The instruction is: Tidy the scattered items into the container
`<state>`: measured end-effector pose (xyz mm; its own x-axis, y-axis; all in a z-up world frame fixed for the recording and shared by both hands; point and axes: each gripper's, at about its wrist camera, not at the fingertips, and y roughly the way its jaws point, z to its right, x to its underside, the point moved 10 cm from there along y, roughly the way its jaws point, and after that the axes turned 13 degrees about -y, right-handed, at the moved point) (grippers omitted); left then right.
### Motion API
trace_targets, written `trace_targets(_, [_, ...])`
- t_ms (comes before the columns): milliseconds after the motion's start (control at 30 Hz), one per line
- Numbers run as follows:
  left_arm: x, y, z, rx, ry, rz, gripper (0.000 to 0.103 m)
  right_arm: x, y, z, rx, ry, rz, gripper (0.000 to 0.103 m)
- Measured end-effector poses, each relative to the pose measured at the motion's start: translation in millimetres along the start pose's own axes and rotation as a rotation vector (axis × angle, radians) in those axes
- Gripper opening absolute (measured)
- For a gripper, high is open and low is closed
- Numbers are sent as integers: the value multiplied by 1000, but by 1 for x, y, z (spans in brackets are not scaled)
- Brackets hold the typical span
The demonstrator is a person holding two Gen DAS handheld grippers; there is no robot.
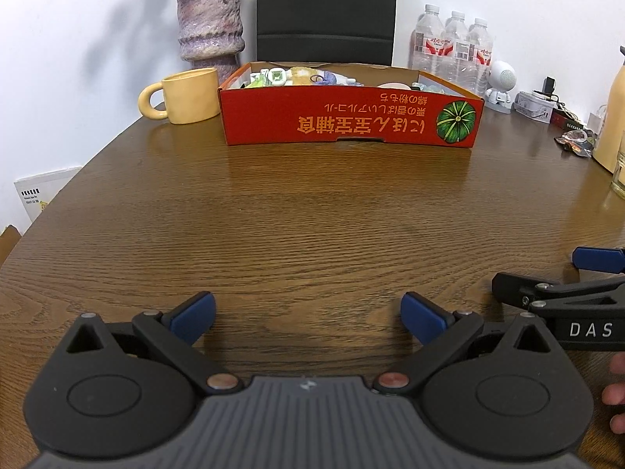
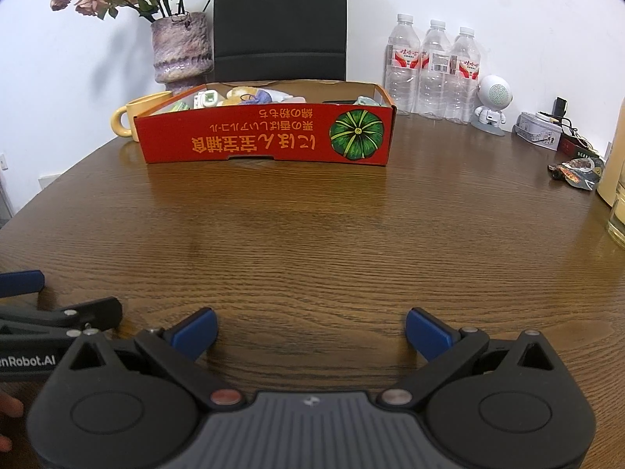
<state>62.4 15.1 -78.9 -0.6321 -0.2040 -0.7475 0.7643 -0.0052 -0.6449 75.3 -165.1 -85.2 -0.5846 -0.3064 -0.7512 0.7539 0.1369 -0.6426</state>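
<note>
A wide stretch of bare wooden table (image 1: 312, 215) lies open between both grippers and the red cardboard box (image 1: 347, 117), with nothing standing on it. The left gripper (image 1: 308, 318) and the right gripper (image 2: 312, 332) sit side by side near the table's front edge, jaws spread wide and empty, close enough to crowd each other sideways. Left of the box a yellow mug (image 1: 183, 95) nearly touches its corner, with a purple vase (image 1: 211, 25) behind. On the right, water bottles (image 2: 431, 70), a white robot figure (image 2: 492, 103), a tin (image 2: 537, 131) and a crumpled wrapper (image 2: 578, 172) line the far edge; a glass (image 2: 617, 215) narrows the right side.
</note>
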Motion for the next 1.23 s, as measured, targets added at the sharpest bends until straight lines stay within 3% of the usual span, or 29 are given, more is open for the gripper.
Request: trace_targets(1233, [0, -1, 1, -24, -21, 5, 103, 1, 0, 0, 4, 5, -1, 103])
